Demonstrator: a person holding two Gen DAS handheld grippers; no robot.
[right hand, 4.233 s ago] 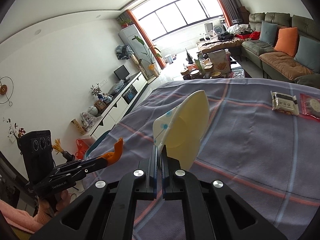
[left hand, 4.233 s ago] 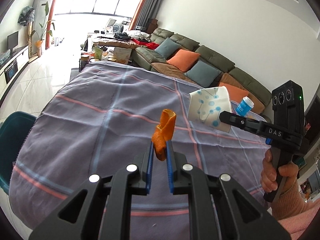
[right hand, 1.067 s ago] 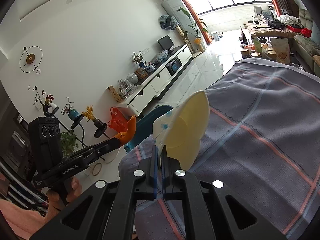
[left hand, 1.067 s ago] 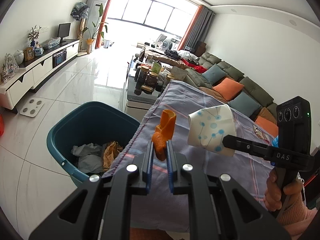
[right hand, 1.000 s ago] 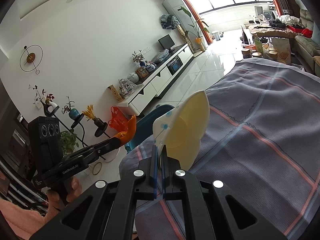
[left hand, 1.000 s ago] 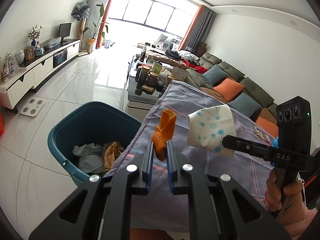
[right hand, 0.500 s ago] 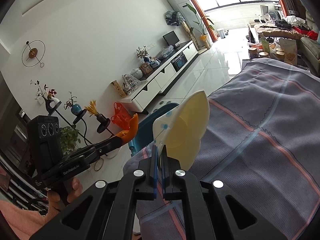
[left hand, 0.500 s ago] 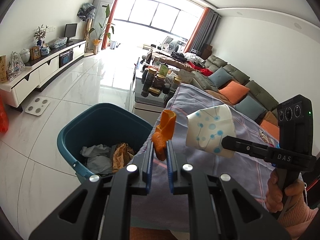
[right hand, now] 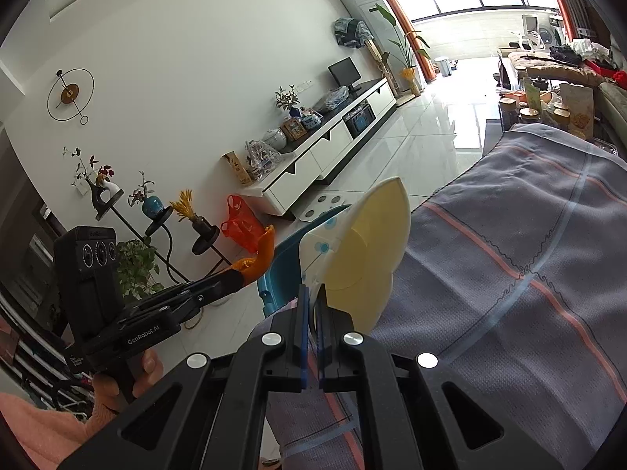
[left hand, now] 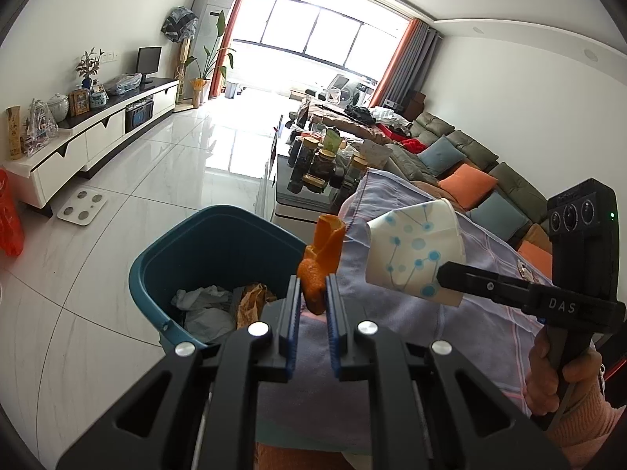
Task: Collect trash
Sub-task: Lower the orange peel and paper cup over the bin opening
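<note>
Cloth-covered table (left hand: pixel 490 313) fills the right of my left-wrist view, its striped blue-grey cover running to the near edge. Beside that edge, on the white tiled floor (left hand: pixel 117 235), stands the teal bin (left hand: pixel 219 250), crumpled paper and a brown scrap already in it. Beyond it sit a low glass table with jars (left hand: pixel 317 168), the sofa (left hand: pixel 470 164) and the TV cabinet (left hand: pixel 90 137).

My left gripper (left hand: pixel 313 297) pinches the orange peel (left hand: pixel 321 262) between its blue pads, just over the bin's near rim. My right gripper (right hand: pixel 311 305), its pads pressed tight, clamps the flattened paper cup (right hand: pixel 360 250) above the table's edge, just right of the peel.

Four seconds ago both pieces hung over the tabletop with the bin barely showing; now the bin lies open under the peel, with only the table corner between.
</note>
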